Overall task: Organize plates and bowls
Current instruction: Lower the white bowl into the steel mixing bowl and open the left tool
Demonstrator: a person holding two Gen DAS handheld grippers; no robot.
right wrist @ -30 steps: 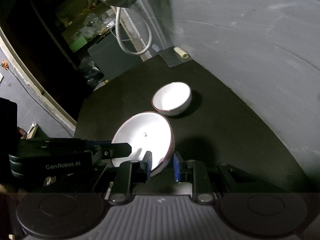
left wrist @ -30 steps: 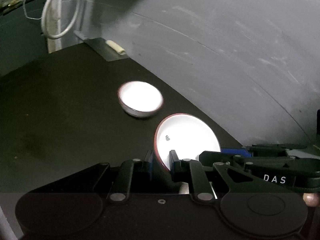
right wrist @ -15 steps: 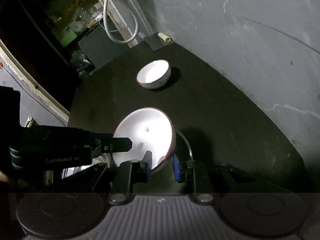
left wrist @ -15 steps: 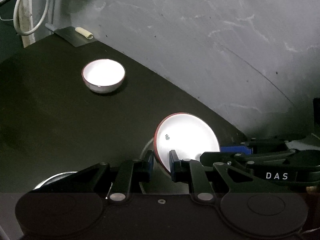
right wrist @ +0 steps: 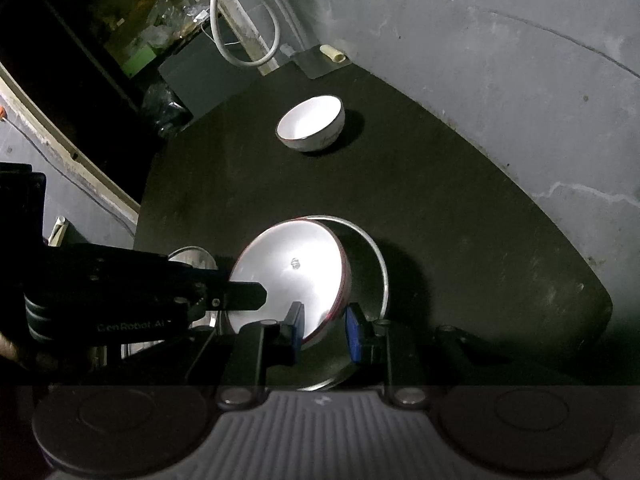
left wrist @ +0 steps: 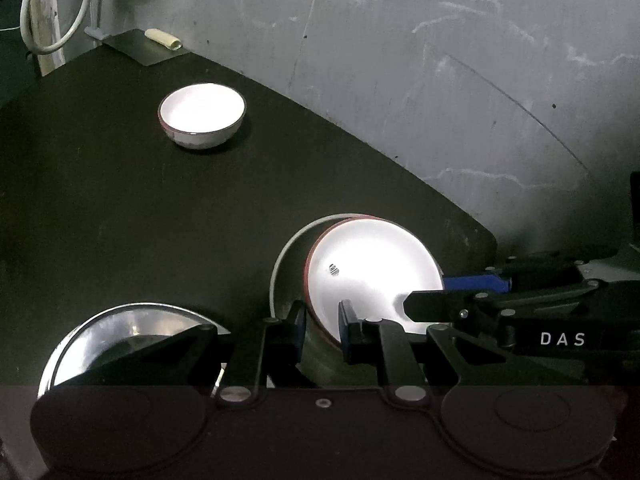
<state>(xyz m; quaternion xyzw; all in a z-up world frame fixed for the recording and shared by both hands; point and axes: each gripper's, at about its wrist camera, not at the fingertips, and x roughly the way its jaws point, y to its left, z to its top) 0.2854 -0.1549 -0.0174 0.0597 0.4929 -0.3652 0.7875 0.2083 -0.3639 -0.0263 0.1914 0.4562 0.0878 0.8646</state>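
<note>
Both grippers clamp one glossy white, red-rimmed plate [left wrist: 370, 268].
Left gripper [left wrist: 322, 330] and right gripper [right wrist: 323, 330] tilt it over a round steel dish [right wrist: 376, 256].

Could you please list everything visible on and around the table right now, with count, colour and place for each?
Red-rimmed plate: one, white, held tilted over a metal plate, gripped at opposite edges by both tongs.
Metal plates: two, silver; one on the table under the held plate, one at the near left edge in the left wrist view.
Bowl: one, white with a dark rim, standing alone farther back on the table.
Table: one, black, against the wall.
Wall: grey, scuffed, behind the table.
Cable: one, white, looped at the far corner.
Small roll: one, cream, on a grey sheet at the far corner.
Left tongs: black and blue, shut on the plate.
Right tongs: black and blue, shut on the plate.
</note>
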